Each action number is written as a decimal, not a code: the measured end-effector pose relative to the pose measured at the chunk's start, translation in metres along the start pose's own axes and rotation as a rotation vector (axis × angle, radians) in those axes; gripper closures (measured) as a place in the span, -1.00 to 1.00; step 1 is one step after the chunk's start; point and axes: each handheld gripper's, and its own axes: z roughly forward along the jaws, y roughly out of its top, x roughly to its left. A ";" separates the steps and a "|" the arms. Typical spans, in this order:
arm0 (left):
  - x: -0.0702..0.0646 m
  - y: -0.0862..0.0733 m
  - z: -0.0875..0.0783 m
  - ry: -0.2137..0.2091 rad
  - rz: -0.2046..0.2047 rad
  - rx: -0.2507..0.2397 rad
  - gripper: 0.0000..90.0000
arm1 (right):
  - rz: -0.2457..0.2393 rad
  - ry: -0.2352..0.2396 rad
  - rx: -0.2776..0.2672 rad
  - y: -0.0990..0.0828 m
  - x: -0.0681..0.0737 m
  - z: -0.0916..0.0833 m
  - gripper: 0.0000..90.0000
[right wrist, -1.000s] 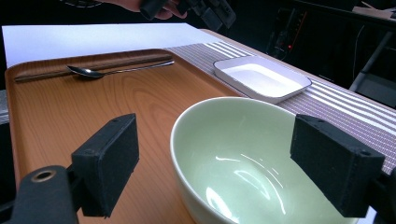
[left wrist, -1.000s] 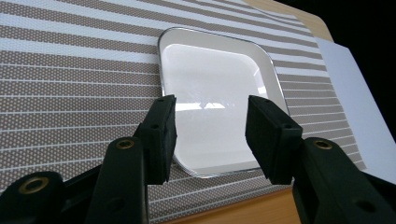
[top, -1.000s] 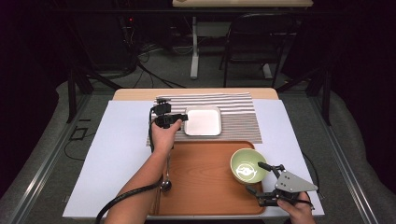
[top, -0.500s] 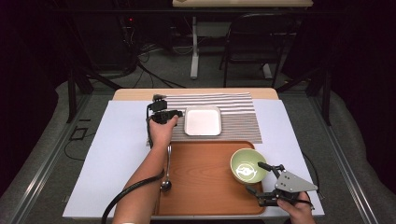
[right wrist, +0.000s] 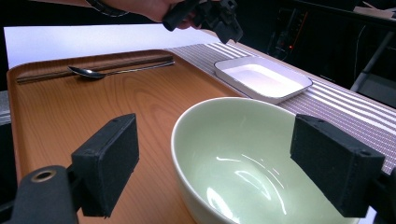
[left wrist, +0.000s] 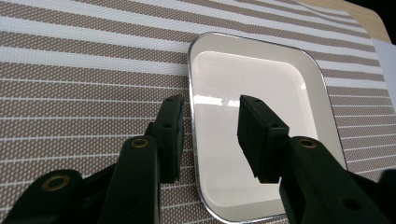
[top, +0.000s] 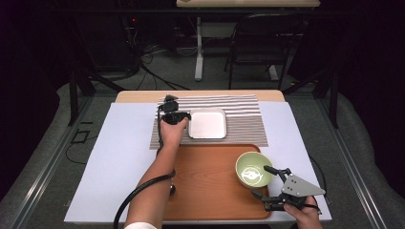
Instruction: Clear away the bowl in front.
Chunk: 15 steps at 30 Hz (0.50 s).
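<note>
A white square dish (top: 207, 125) with a thin metal-coloured rim lies on the striped mat (top: 239, 102). My left gripper (top: 185, 115) is at the dish's left edge. In the left gripper view its jaws straddle that rim of the dish (left wrist: 261, 79), one over the mat (left wrist: 70, 70) and one over the dish floor. The left gripper (left wrist: 212, 109) has just been closing, but a gap shows on both sides of the rim. A pale green bowl (top: 253, 169) stands on the wooden tray (top: 205, 181). My right gripper (top: 261, 181) is open beside the bowl (right wrist: 243, 154), with one pad on each side and neither touching.
A spoon (right wrist: 88, 73) and a dark pair of sticks (right wrist: 56, 75) lie at the tray's (right wrist: 70, 116) left side, under the left forearm in the high view. A white sheet (top: 119, 148) covers the table. Dark chairs and table legs stand beyond the far edge.
The left gripper has shifted a little at the dish's left edge and sunk toward it, and its jaws stand closer together. The right gripper and the bowl have not moved.
</note>
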 end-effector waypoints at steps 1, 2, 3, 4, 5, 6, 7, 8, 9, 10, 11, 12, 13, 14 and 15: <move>-0.001 0.001 0.001 0.002 0.011 0.003 0.39 | -0.002 0.000 -0.001 0.000 0.000 0.000 -0.67; -0.002 0.002 0.002 0.002 0.020 0.006 0.40 | -0.006 0.000 -0.001 0.000 0.000 0.000 -0.67; -0.003 0.003 0.004 0.003 0.026 0.013 0.41 | -0.008 0.000 -0.001 0.000 0.000 0.000 -0.67; -0.004 0.004 0.006 0.002 0.031 0.016 0.42 | -0.007 -0.001 -0.001 0.000 0.000 0.000 -0.67; -0.004 0.005 0.008 0.008 0.035 0.019 0.42 | -0.007 -0.001 0.000 0.000 0.000 0.000 -0.67; -0.004 0.005 0.009 0.015 0.036 0.026 0.41 | -0.008 -0.001 0.001 0.000 0.000 0.000 -0.67; -0.004 0.006 0.010 0.020 0.036 0.023 0.41 | -0.008 -0.002 0.001 0.000 0.000 0.000 -0.67; -0.004 0.007 0.011 0.025 0.038 0.026 0.41 | -0.009 -0.003 0.002 0.000 0.000 0.000 -0.67; -0.004 0.007 0.013 0.028 0.035 0.029 0.40 | -0.009 -0.003 0.002 0.000 0.000 0.000 -0.67; -0.004 0.008 0.014 0.029 0.032 0.040 0.40 | -0.008 -0.003 0.002 0.000 0.000 0.000 -0.67; -0.003 0.009 0.015 0.033 0.036 0.044 0.39 | -0.009 -0.004 0.003 0.000 0.000 0.000 -0.67; -0.003 0.009 0.016 0.034 0.032 0.040 0.39 | -0.009 -0.004 0.003 0.000 0.000 0.000 -0.67; -0.002 0.010 0.016 0.031 0.031 0.044 0.39 | -0.010 -0.004 0.003 0.000 0.000 0.000 -0.67; -0.001 0.010 0.017 0.026 0.027 0.046 0.40 | -0.010 -0.004 0.003 0.000 0.000 -0.001 -0.67; -0.001 0.010 0.018 0.023 0.021 0.049 0.42 | -0.010 -0.005 0.003 0.000 0.000 -0.001 -0.67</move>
